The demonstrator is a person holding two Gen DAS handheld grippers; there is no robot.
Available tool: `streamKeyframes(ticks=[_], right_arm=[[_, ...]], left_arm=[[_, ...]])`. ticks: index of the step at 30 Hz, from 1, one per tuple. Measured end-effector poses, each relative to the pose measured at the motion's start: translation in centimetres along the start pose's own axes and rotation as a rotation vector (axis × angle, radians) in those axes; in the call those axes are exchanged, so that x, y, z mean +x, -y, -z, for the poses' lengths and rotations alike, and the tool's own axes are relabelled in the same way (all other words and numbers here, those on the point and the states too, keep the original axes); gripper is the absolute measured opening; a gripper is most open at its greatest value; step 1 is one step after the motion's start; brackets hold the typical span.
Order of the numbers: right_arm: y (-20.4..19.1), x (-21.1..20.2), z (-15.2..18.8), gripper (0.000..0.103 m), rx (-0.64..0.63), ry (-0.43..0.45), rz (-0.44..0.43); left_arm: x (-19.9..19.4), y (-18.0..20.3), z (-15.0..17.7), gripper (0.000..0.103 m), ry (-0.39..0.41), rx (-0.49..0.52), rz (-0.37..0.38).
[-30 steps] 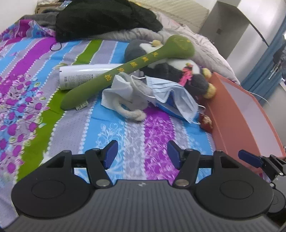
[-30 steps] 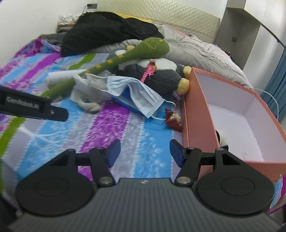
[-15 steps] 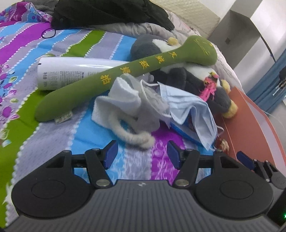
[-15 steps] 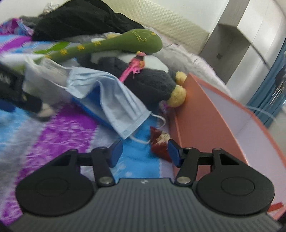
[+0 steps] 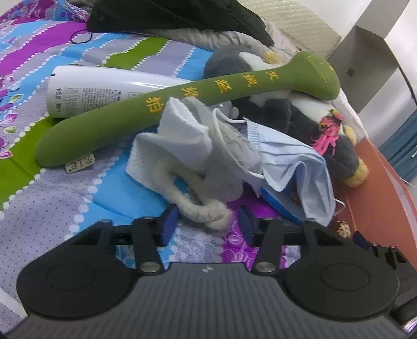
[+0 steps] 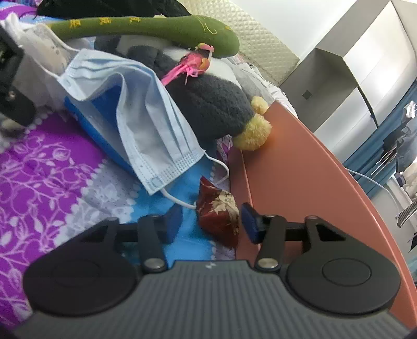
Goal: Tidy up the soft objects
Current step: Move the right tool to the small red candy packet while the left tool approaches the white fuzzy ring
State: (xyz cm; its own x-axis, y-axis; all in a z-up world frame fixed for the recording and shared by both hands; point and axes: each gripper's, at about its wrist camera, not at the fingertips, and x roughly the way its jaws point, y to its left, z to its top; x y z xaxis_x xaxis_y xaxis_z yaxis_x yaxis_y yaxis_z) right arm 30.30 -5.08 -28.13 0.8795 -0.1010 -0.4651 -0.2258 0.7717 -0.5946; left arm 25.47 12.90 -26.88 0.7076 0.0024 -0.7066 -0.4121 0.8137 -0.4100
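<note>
On the striped bedspread lies a white cloth pouch (image 5: 177, 138) with a woolly cord loop (image 5: 200, 211). My left gripper (image 5: 207, 224) is low over the bed. Its jaws are closing with the end of the cord loop between them, and the pads are not pressing on it. A small dark red pouch (image 6: 219, 219) lies beside the orange box (image 6: 299, 161). My right gripper (image 6: 211, 223) straddles it with its jaws closing and a gap showing on both sides. A long green plush (image 5: 146, 114) rests across a grey penguin plush (image 5: 294, 117). A blue face mask (image 5: 294, 161) is draped between them.
A white spray bottle (image 5: 99, 91) lies behind the green plush. A blue flat box (image 6: 104, 127) sits under the mask. Black clothing (image 5: 169, 15) is heaped at the head of the bed. The orange box wall (image 5: 375, 198) stands right of the pile.
Both grippers have come forward and down to the pile. The left now has the cord loop between its pads, the right the red pouch. Both pairs of jaws have narrowed.
</note>
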Motion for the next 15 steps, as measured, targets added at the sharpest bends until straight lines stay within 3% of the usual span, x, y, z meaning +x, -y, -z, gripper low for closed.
streamKeyframes(ticks=[2,6,15], right_arm=[[0.0,0.2,0.0,0.038,-0.008,-0.004,0.006],[0.4,0.4,0.1,0.031,-0.013,-0.015,0.009],[0.5,-1.6,0.4,0.028,-0.029,-0.01,-0.028]], left_arm=[[0.1,-0.1,0.0,0.035,-0.001,-0.003,-0.002],[-0.2,-0.5,-0.1,0.033,-0.004,-0.007,0.019],[-2.5,-1.3,0.6,0.032,-0.028,-0.029,0.065]])
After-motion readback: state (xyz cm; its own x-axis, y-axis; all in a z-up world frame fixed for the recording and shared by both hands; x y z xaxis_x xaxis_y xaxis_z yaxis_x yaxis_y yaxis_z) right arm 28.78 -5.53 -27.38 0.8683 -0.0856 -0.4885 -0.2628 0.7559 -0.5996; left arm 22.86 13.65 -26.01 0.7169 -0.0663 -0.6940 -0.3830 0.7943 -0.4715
